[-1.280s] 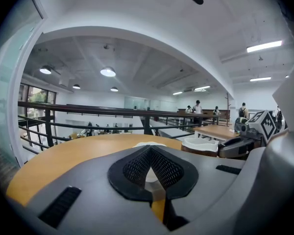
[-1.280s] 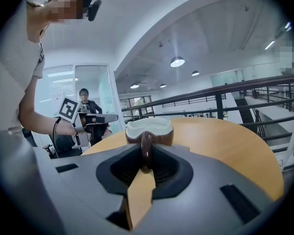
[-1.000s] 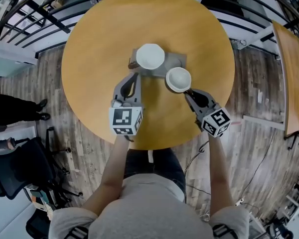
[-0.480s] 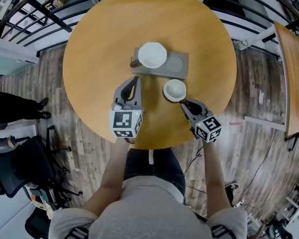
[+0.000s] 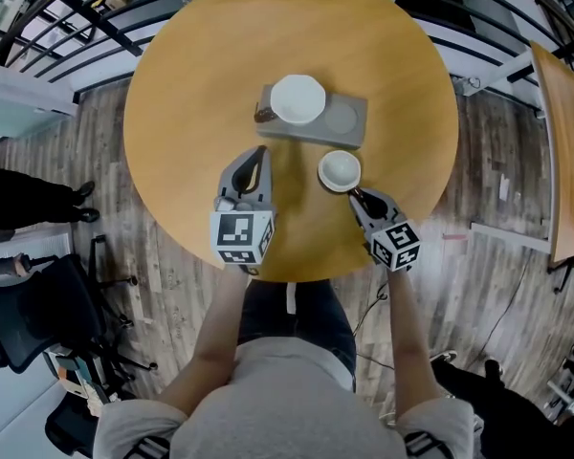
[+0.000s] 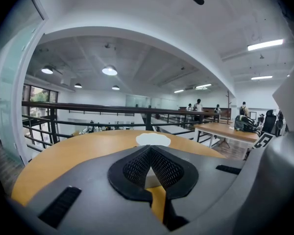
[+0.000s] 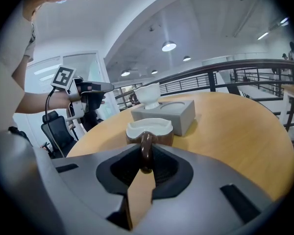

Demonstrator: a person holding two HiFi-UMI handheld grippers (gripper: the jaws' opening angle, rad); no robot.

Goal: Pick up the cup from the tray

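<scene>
Okay, cup [image 5: 340, 170] is clear of the tray [image 5: 342, 119], just in front of it over the table [image 5: 201, 75]; can't tell if its base touches the wood. Right gripper [image 5: 357, 195] pinches the brown handle [image 7: 146, 151]. Left gripper [image 5: 259, 153] is pressed together, empty, off to the side. Second cup [image 5: 298, 99] sits in the tray. Pick looks essentially done. Next move needs a level carry, since that thin handle grip could let the cup pivot.

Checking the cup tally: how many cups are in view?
2. One cup stands in the tray's left recess; the other cup is off the tray, its handle gripped by the right tongs.
</scene>
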